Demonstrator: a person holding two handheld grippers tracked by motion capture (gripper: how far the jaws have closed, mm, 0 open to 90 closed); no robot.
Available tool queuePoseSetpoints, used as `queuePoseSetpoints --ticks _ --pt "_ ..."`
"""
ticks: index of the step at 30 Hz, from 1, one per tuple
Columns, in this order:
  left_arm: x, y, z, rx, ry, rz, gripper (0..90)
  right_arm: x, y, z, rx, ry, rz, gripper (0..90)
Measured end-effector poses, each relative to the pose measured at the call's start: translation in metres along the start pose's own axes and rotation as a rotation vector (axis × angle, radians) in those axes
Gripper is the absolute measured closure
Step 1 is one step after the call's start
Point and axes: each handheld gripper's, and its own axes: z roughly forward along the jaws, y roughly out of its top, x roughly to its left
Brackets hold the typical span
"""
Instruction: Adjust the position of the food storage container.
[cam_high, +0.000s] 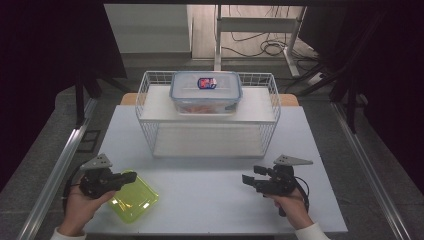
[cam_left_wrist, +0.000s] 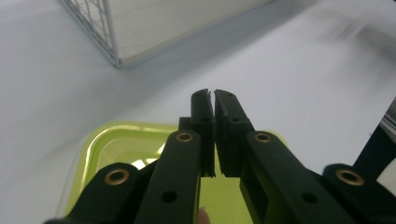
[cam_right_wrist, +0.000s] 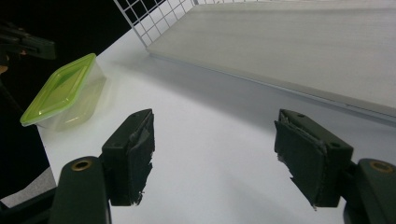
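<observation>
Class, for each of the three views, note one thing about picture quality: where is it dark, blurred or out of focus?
High view: dark surroundings, while the white table is evenly lit. Left gripper view: the shut left gripper is fairly sharp, the wire rack and far table are blurred. Right gripper view: the green-lidded container is clear, the left edge falls into black, and the open right gripper looks slightly soft.

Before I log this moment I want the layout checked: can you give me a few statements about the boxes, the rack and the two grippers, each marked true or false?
1. The green-lidded box stands on the table. True.
2. The blue-lidded box sits on the table in front of the wire rack. False: it sits on the rack's upper shelf.
3. The left gripper is shut above the green lid. True.
4. The right gripper grips the green-lidded box. False: it is open and holds nothing.
</observation>
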Motion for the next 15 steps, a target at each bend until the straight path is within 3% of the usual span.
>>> queuePoseSetpoints --ticks 4,9,11,15 --pt "0.016 -0.012 -0.014 -0.01 0.044 -0.039 89.0 -0.001 0.0 -0.001 -0.002 -0.001 0.004 28.8" --pt "0.041 -0.034 -0.033 -0.015 0.128 -0.11 89.8 0.0 0.0 -0.001 -0.001 0.002 0.007 28.8" --pt "0.049 -0.044 -0.039 0.0 0.182 -0.133 89.9 0.0 0.0 0.0 -0.002 0.002 0.004 28.8" --pt "0.062 -0.06 -0.041 0.023 0.188 -0.179 89.9 0.0 0.001 0.001 0.001 0.004 0.009 28.8"
